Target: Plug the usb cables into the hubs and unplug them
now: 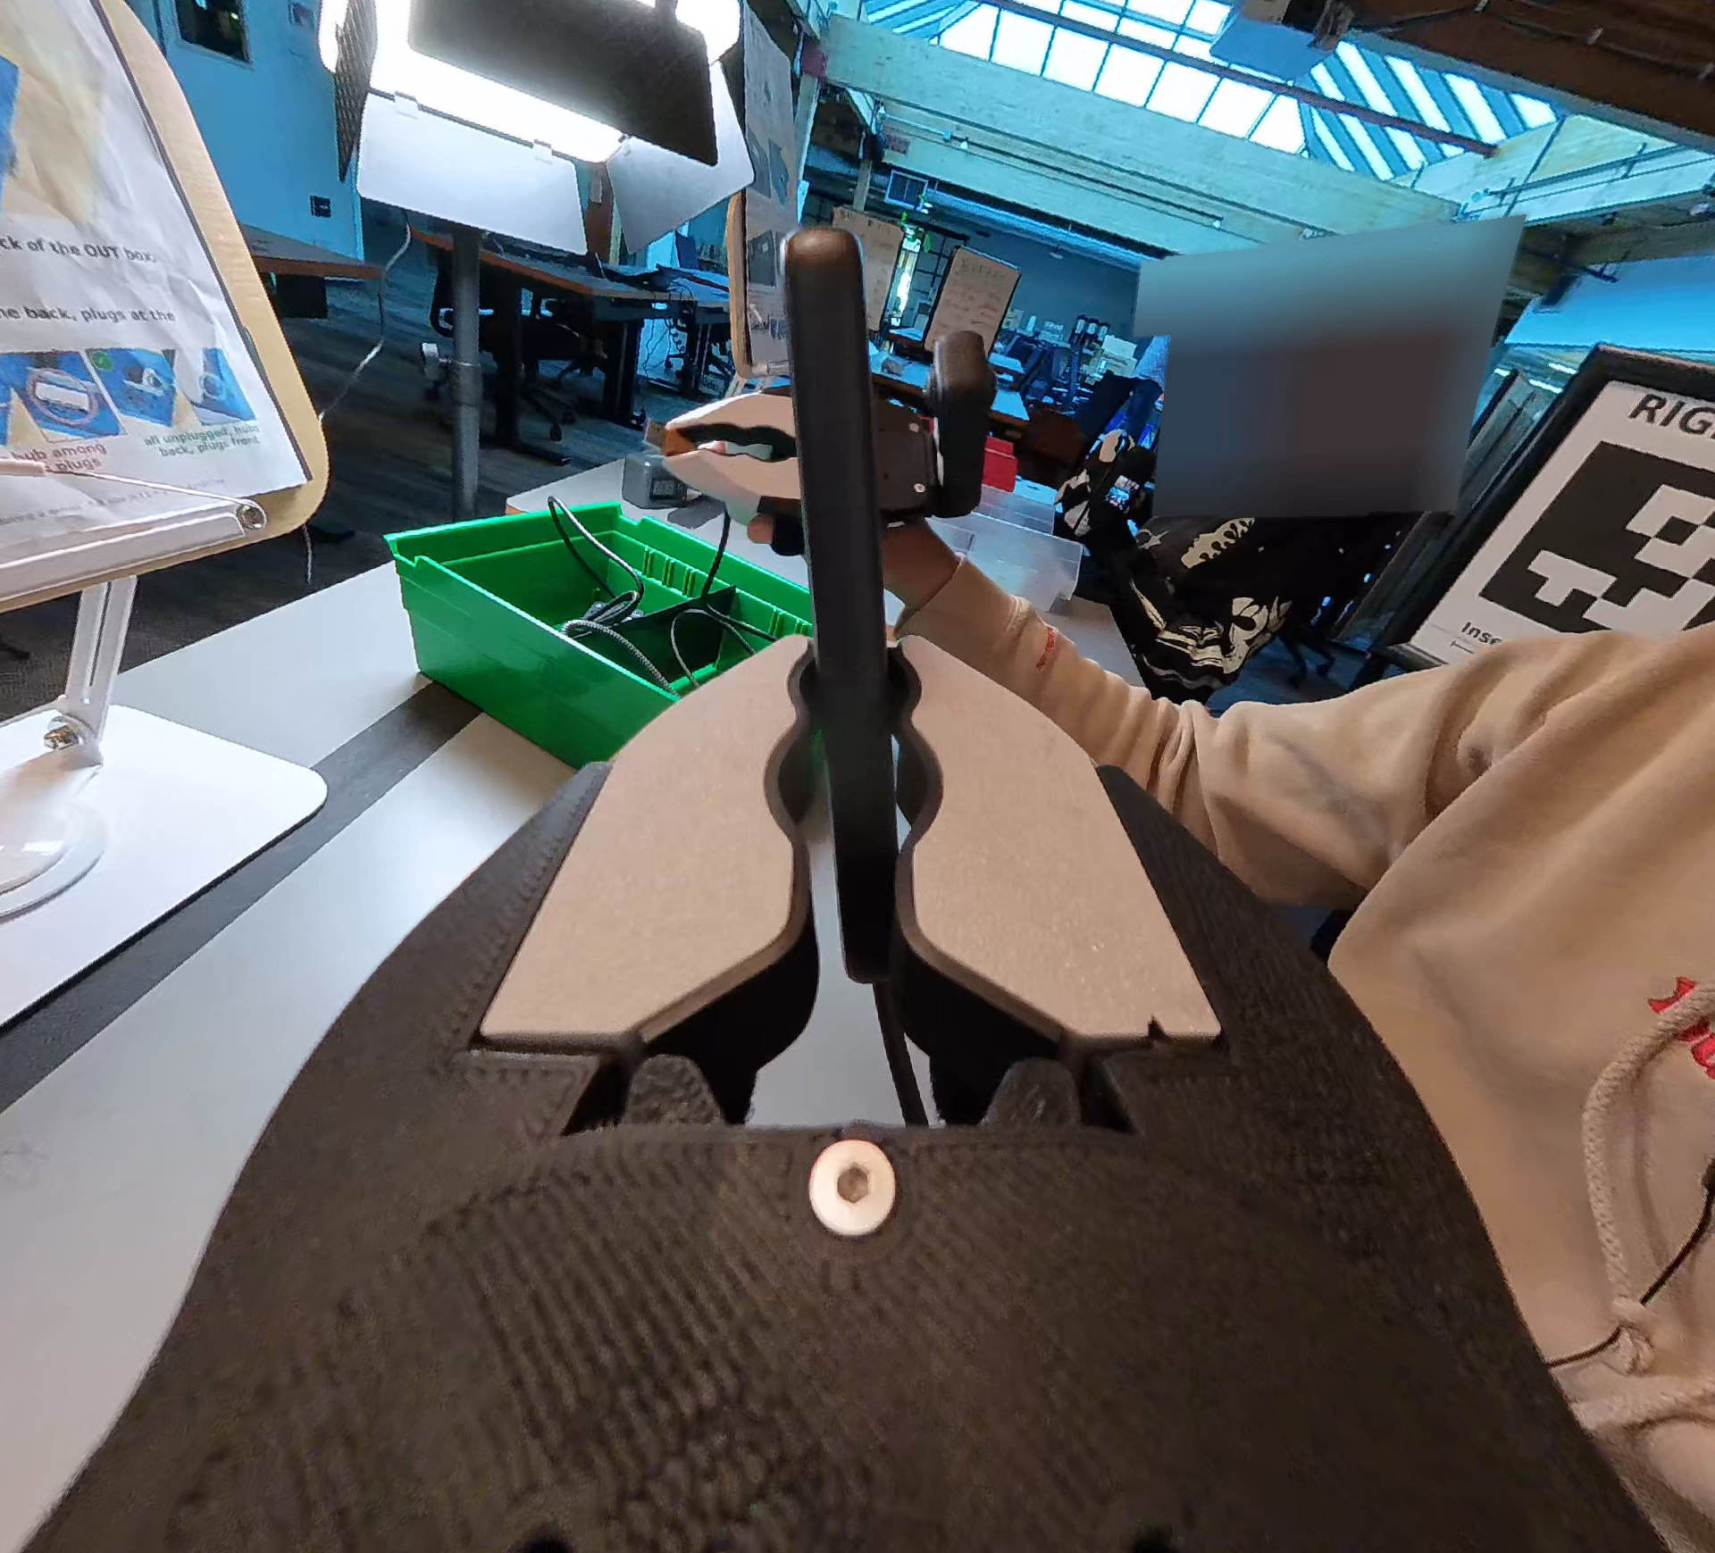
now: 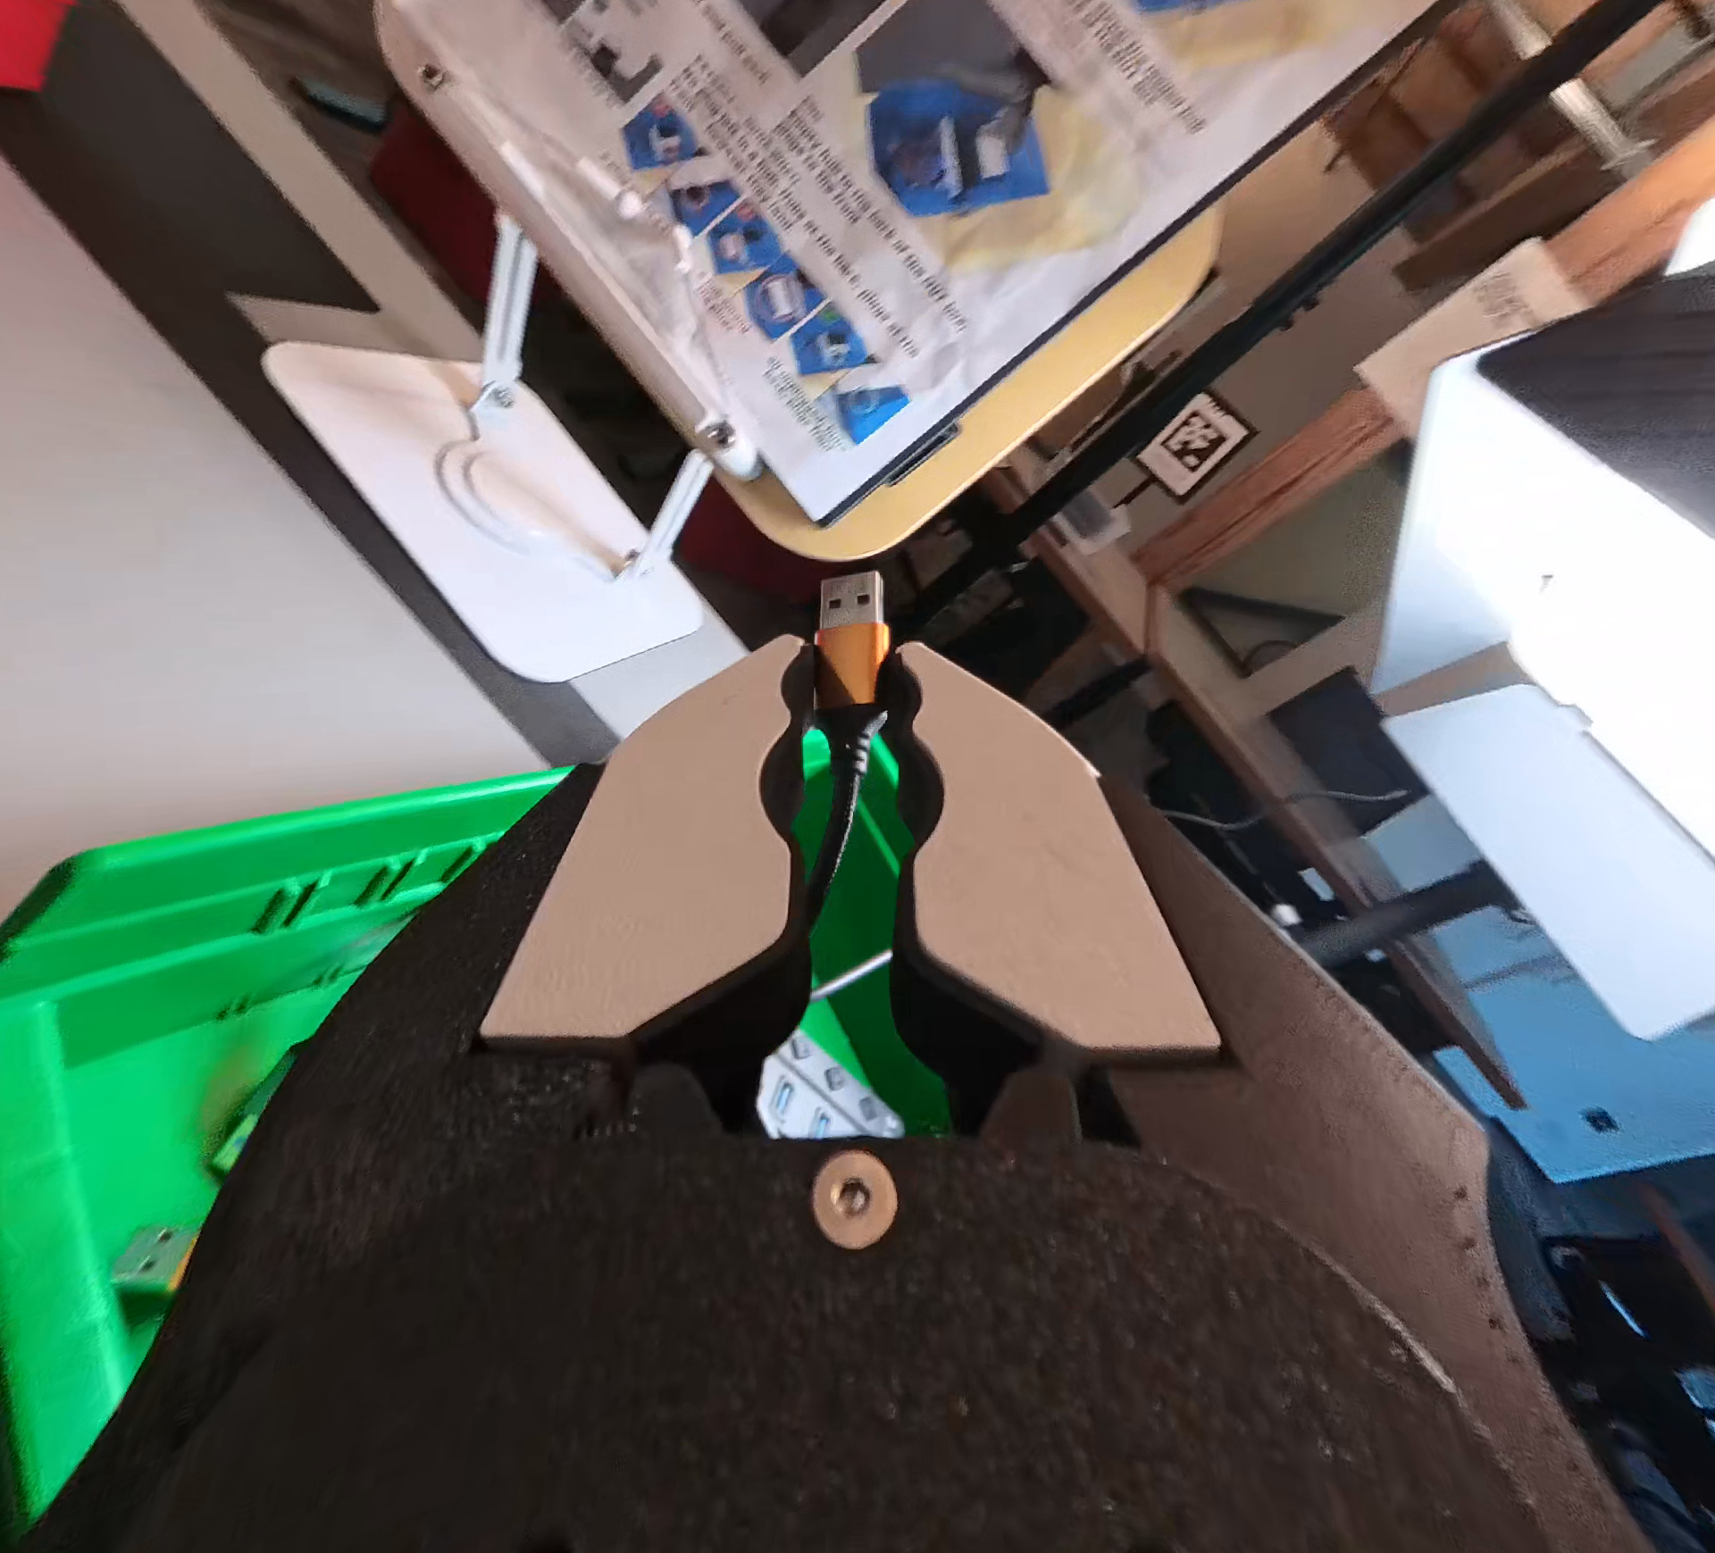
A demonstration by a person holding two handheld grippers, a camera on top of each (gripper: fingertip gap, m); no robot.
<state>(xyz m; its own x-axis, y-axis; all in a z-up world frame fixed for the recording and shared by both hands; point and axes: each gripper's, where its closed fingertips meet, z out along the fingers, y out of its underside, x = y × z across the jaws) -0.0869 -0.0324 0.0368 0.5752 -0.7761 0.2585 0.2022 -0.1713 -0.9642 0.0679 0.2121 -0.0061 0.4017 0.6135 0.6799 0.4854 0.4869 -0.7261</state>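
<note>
While the left gripper clamps a slim black hub upright by its lower half, the right gripper pinches a usb cable by its orange plug shell, metal tip clear of the fingers. Both hang above the green bin, well apart. The hub looks rigid and light, so an edge grip should resist pushing. The braided cable is limp; only the hard shell gives purchase, and it could slip or twist.
</note>
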